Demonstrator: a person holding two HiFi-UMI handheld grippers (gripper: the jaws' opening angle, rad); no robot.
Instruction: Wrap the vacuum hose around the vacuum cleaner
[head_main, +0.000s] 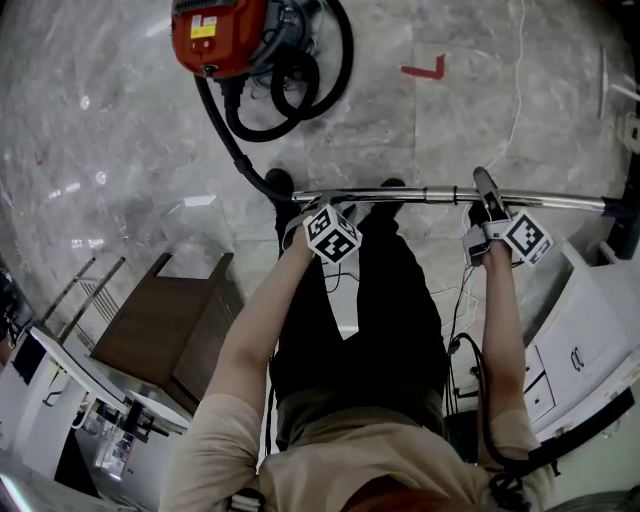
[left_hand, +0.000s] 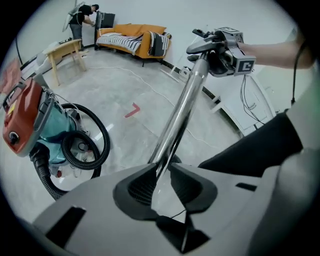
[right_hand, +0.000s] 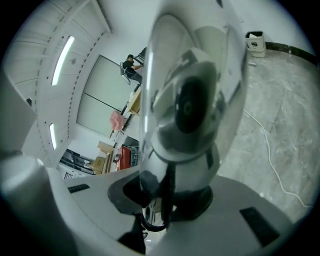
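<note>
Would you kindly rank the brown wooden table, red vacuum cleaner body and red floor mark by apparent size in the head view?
1. brown wooden table, nearer the camera
2. red vacuum cleaner body, cut off by the frame edge
3. red floor mark

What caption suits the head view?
Left gripper and right gripper hold a metal wand; its black hose runs to the red vacuum cleaner.

Bright, even indoor light; glare streaked the polished floor (head_main: 120, 150); fisheye edges darkened; the near tube (right_hand: 190, 100) was blurred.
</note>
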